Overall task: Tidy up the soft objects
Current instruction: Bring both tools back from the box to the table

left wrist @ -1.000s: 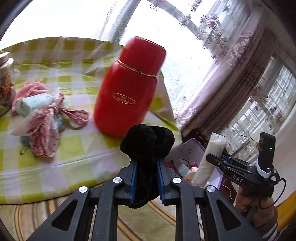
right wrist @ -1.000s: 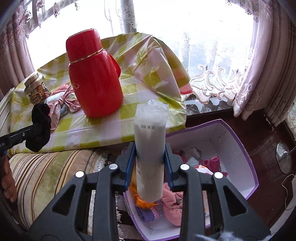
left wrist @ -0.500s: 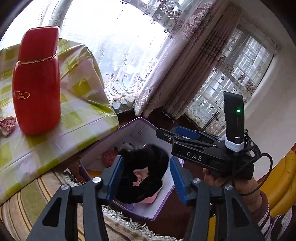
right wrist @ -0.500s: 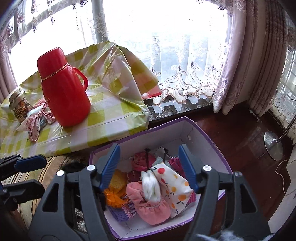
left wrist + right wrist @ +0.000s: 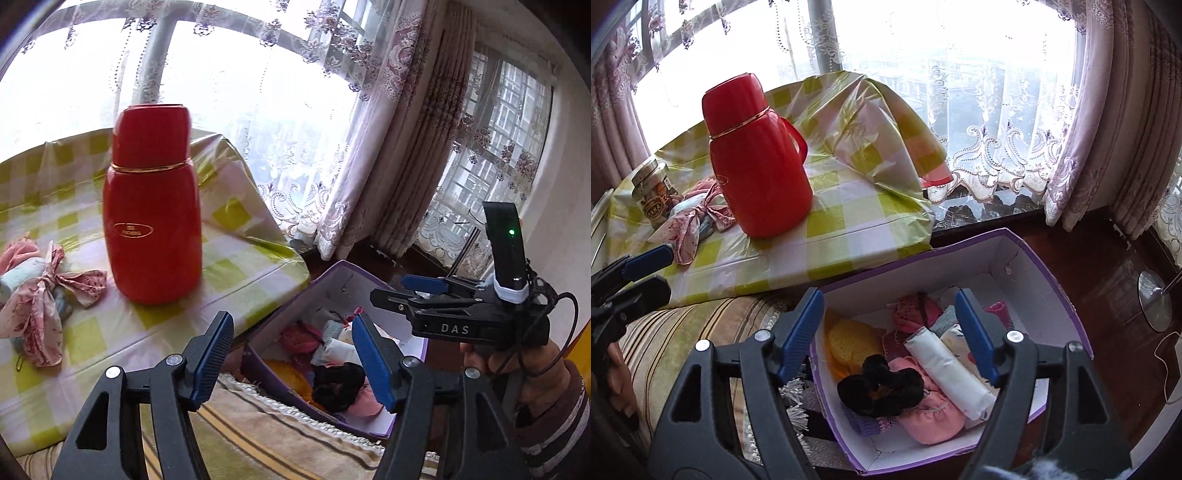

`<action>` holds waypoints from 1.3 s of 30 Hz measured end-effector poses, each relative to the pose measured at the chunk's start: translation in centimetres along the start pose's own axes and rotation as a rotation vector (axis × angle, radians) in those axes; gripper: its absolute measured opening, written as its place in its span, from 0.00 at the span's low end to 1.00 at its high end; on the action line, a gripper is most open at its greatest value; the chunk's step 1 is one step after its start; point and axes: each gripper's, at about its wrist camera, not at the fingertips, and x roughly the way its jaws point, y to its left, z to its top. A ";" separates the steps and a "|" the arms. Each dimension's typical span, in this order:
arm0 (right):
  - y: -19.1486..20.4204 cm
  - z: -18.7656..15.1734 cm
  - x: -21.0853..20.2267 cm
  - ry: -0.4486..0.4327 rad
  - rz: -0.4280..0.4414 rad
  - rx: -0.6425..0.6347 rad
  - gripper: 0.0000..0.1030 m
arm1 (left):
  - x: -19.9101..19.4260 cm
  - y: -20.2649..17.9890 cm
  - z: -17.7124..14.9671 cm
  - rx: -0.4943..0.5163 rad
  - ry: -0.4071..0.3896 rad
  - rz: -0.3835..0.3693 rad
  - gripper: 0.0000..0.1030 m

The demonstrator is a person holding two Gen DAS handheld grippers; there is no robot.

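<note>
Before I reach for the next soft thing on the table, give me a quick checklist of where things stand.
1. Left gripper open and empty: ok; jaws have just been opening.
2. Right gripper open and empty: ok; jaws have just been opening.
3. Fluffy black scrunchie lying in the purple-edged white box: ok.
4. White soft tube-shaped pack in the box: ok.
5. Pink floral cloth bundle left on the checked tablecloth: not ok.
6. Tall red thermos flask close beside the bundle: not ok, may obstruct.

A checked tablecloth (image 5: 827,236) covers the table; on it stand a red flask (image 5: 757,162), a jar (image 5: 653,192) far left, and a pink cloth bundle (image 5: 690,221) between them.
</note>
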 end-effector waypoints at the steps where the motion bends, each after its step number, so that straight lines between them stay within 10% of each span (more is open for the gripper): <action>1: 0.7 -0.1 0.1 0.004 0.010 -0.012 0.74 | -0.4 0.8 0.0 -0.011 -0.005 0.022 0.65; 16: 13.8 1.4 2.1 0.055 0.272 -0.177 0.74 | -7.4 15.6 -2.0 -0.358 -0.112 0.240 0.65; 39: 26.4 7.0 12.3 0.148 0.388 -0.104 0.74 | -9.4 30.3 -2.1 -0.738 -0.142 0.229 0.65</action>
